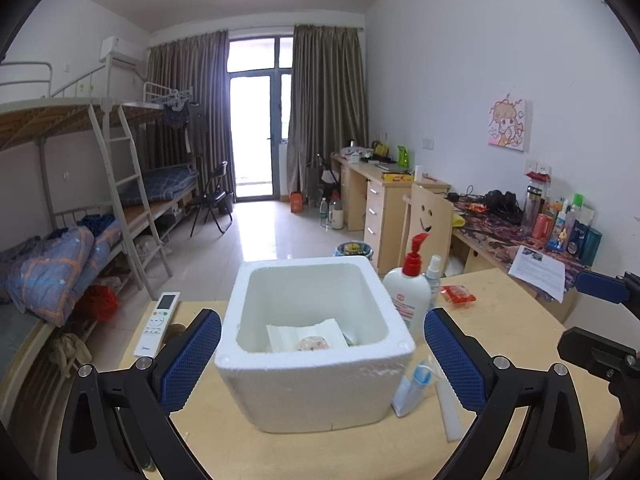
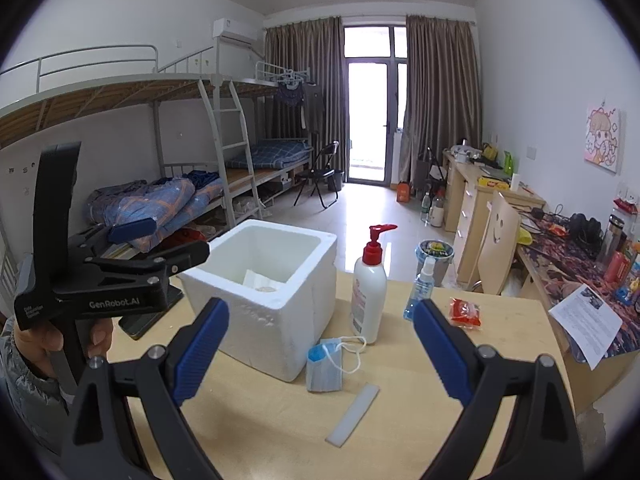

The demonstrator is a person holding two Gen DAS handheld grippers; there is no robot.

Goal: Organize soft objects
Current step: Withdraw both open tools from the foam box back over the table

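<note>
Left gripper (image 1: 322,358): I had its jaws spread wide either side of the white foam box (image 1: 316,364), gripping nothing.
Right gripper (image 2: 320,354): I kept it wide open and empty above the table (image 2: 400,432).
Face mask (image 2: 325,365): lay folded on the table, touching the box.
Box contents: a white packet (image 1: 306,336) rested inside.

Prob. student dorm rm, metal bunk beds (image 2: 168,128), ladder (image 1: 128,196), desks along wall (image 1: 384,196), curtained balcony door (image 2: 370,104)

The foam box (image 2: 276,280) wall hides most of the white packet (image 2: 262,279) inside.
</note>
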